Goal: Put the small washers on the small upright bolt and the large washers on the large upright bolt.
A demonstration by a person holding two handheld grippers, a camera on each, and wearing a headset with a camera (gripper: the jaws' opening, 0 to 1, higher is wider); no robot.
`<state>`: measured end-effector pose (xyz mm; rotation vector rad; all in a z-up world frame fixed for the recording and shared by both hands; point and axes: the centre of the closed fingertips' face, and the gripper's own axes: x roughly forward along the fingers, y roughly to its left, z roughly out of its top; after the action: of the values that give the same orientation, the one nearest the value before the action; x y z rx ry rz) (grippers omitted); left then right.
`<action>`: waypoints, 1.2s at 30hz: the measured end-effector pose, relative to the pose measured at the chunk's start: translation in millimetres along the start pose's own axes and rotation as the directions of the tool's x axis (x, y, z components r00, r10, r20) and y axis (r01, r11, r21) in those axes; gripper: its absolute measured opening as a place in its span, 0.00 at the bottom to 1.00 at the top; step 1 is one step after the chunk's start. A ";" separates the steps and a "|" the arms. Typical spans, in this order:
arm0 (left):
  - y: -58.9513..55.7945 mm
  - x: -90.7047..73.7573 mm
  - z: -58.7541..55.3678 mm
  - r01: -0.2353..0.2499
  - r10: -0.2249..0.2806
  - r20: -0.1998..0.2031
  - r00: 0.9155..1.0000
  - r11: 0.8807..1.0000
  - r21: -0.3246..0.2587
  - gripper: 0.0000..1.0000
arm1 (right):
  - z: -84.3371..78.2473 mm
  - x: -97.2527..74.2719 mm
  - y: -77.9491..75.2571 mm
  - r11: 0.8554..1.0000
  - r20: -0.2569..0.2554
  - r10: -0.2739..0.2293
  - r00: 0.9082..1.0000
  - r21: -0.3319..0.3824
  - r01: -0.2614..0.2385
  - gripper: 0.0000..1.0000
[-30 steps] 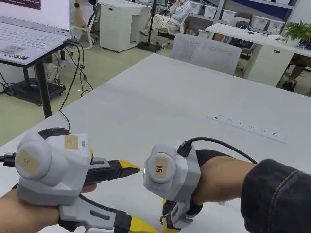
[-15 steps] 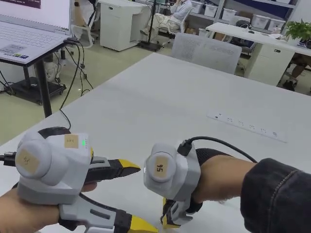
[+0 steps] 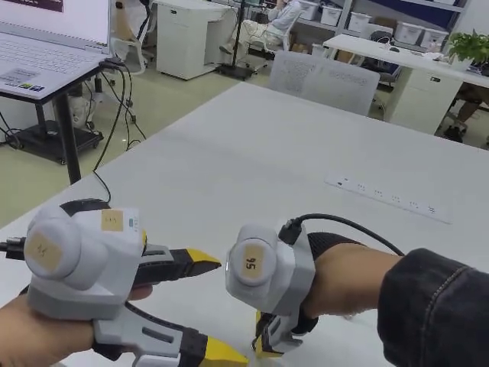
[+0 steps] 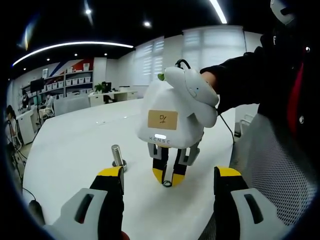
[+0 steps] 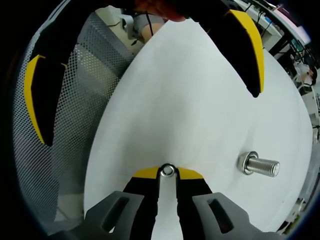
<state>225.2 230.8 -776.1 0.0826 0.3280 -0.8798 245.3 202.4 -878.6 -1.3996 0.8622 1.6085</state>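
Observation:
A small metal washer [image 5: 168, 170] is pinched between the yellow tips of my right gripper [image 5: 168, 173], which points straight down at the white table [image 3: 252, 153]. The left gripper view shows that right gripper [image 4: 167, 179] shut on the washer [image 4: 166, 183], just above the tabletop. An upright bolt [image 4: 117, 156] stands a short way to its left, and it also appears as a bolt [image 5: 260, 165] in the right gripper view. My left gripper [image 4: 170, 173] is open and empty, aimed at the right one from close by. In the head view the left gripper [image 3: 216, 310] sits beside the right gripper [image 3: 263, 350].
A white power strip [image 3: 390, 200] lies on the table's right side. A laptop [image 3: 46, 46] on a stand is off the table's left edge. A mesh chair [image 3: 325, 80] stands at the far side. The near table edge runs close under both grippers.

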 end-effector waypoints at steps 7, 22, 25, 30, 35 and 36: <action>0.3 0.6 -0.6 0.003 -0.003 -0.002 1.000 1.000 0.000 0.73 | -1.9 -1.6 -0.3 1.000 -0.002 -0.001 1.000 0.007 0.001 0.13; 0.2 3.7 0.1 0.011 -0.011 -0.003 1.000 1.000 0.004 0.73 | -15.8 -16.4 -0.4 0.999 -0.001 -0.020 1.000 0.045 0.020 0.13; -0.2 5.0 0.6 0.014 -0.014 -0.002 1.000 1.000 0.006 0.73 | -21.0 -18.7 -0.1 0.998 -0.003 -0.024 1.000 0.056 0.025 0.13; -1.5 6.2 0.9 0.020 -0.020 -0.002 1.000 1.000 0.008 0.73 | -31.3 -19.8 2.3 0.997 -0.009 -0.025 1.000 0.078 0.025 0.13; -1.9 6.5 0.5 0.023 -0.023 -0.005 1.000 1.000 0.007 0.73 | -40.7 -23.0 5.6 0.994 -0.005 -0.030 1.000 0.102 0.030 0.13; -2.2 6.9 0.4 0.025 -0.025 -0.006 1.000 1.000 0.007 0.73 | -43.8 -23.9 6.2 0.993 -0.006 -0.034 0.999 0.109 0.034 0.13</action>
<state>227.7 224.2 -777.7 0.0877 0.3317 -0.9055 259.7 157.3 -861.6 -1.3343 0.9107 1.5105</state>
